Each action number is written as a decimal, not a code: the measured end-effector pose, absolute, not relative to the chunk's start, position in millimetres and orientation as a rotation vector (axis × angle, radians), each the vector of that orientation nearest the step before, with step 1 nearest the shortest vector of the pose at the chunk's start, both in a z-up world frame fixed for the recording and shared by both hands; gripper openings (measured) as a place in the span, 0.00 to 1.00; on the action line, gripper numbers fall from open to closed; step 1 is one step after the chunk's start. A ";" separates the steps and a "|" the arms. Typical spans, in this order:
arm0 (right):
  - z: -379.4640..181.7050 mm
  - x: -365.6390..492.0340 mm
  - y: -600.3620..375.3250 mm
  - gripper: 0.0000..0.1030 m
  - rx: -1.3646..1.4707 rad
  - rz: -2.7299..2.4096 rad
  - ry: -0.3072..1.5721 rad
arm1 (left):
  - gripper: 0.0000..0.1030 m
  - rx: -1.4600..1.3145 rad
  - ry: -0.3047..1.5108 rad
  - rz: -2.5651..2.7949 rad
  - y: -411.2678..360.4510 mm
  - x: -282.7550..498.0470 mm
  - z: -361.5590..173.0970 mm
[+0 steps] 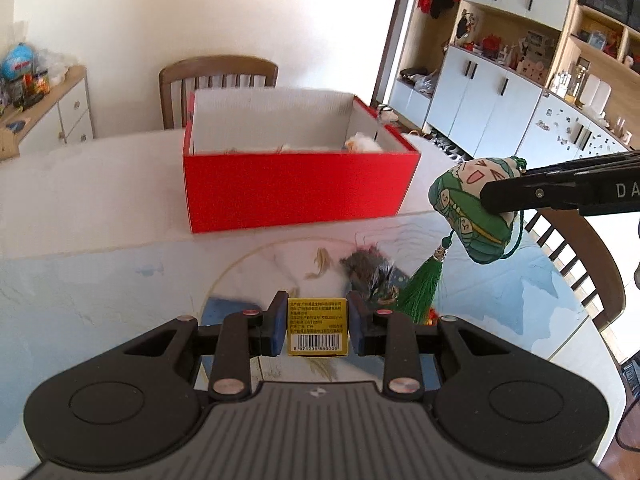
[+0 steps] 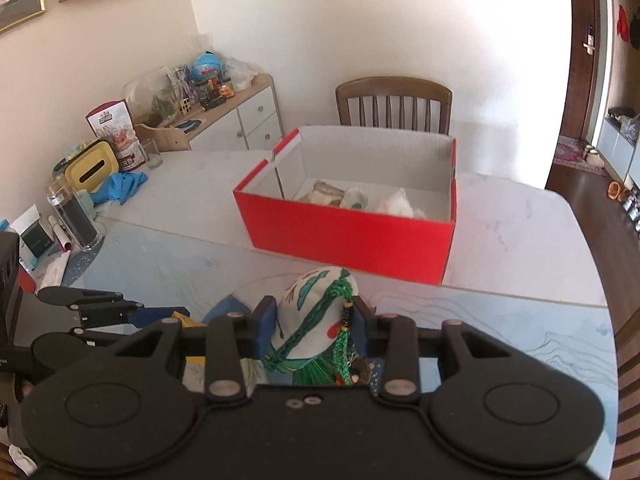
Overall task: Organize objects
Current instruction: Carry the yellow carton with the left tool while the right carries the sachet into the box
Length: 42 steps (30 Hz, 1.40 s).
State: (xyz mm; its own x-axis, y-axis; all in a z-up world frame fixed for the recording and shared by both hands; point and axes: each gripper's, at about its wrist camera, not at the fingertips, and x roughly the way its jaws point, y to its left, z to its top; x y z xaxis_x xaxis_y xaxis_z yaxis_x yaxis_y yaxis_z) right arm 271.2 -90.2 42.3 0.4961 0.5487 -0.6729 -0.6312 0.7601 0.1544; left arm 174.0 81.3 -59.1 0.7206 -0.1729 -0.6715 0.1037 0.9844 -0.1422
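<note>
Left gripper (image 1: 318, 328) squeezing yellow box (image 1: 318, 327); right gripper (image 2: 316, 322) squeezing green pouch (image 2: 316, 316). Carry both straight ahead over red box (image 2: 352, 236), lower gently, then let go.

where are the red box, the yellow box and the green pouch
red box (image 1: 292, 192), left wrist view, on its front wall
yellow box (image 1: 318, 326), left wrist view, on its barcode label
green pouch (image 2: 316, 316), right wrist view, on its white and green cloth body

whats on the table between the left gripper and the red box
In the left wrist view, a dark feathery tuft lies between the left gripper, shut on a yellow box, and the red box.
</note>
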 end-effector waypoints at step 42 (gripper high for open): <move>68.1 412.5 9.3 0.36 -0.247 0.621 0.661 | 0.29 0.084 0.685 -0.185 122.4 399.5 15.3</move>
